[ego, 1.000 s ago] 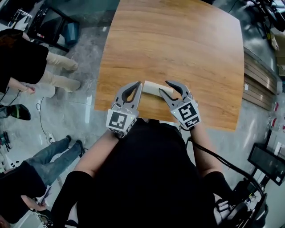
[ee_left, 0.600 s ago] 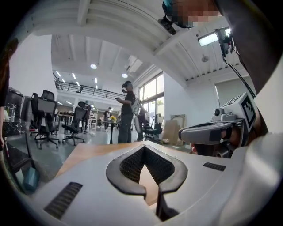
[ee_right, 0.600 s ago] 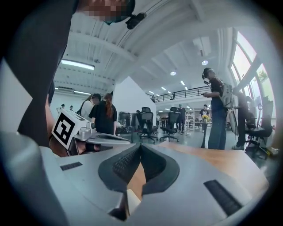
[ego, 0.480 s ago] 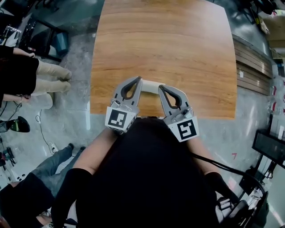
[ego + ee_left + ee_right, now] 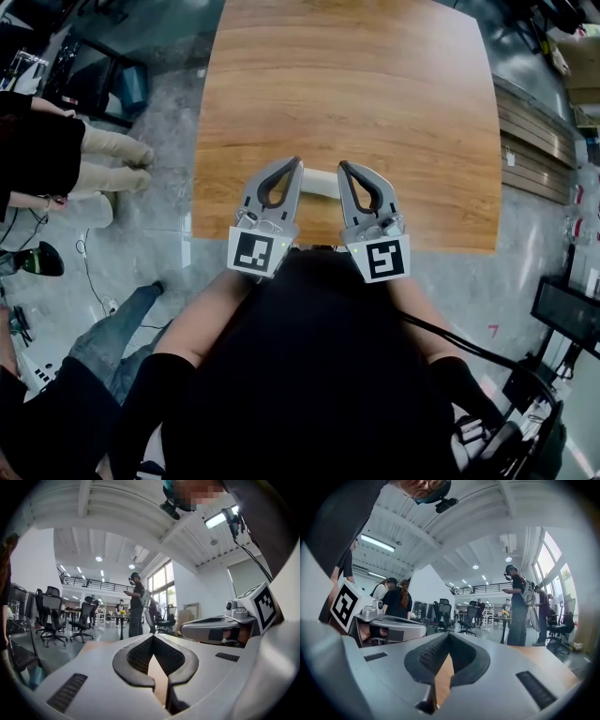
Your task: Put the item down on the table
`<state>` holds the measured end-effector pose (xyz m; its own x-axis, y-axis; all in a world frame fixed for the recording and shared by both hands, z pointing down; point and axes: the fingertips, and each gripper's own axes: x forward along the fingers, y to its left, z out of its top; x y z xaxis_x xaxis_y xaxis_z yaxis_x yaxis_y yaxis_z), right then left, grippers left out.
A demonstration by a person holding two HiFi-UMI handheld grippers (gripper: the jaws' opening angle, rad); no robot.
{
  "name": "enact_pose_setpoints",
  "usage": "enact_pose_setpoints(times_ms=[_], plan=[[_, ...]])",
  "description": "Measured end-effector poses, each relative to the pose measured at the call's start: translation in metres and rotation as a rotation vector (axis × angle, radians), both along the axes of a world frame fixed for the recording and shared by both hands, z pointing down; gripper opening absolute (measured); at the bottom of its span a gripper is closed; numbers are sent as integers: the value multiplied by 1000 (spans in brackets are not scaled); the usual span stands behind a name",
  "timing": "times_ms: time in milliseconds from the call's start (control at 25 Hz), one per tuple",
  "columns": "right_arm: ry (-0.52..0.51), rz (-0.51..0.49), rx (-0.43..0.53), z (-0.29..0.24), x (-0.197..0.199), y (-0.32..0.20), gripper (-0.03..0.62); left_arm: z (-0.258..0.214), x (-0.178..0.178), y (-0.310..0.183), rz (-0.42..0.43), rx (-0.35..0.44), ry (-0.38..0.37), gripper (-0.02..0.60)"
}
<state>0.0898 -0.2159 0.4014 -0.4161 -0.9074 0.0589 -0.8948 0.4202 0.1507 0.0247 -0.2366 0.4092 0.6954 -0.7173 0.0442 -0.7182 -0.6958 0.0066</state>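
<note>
Jaws of left gripper [image 5: 292,167] and right gripper [image 5: 345,170] press together, empty, flanking a pale item [image 5: 319,182] at the desk's [image 5: 347,84] near edge. Bare wood stretches beyond.

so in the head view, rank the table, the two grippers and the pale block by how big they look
1. table, by far
2. left gripper and right gripper, about alike, too close to rank
3. pale block, smallest, though partly hidden between them
</note>
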Motion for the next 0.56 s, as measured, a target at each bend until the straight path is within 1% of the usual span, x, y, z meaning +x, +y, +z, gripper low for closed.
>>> enact_pose_setpoints(times_ms=[280,560], plan=[[11,35,-18,6,-3,-11,12,6,-3,-6,-14,-22,-1,5],[-10,37,12,-2,-6,-14,12,8,-3,-8,-21,-32,13,5]])
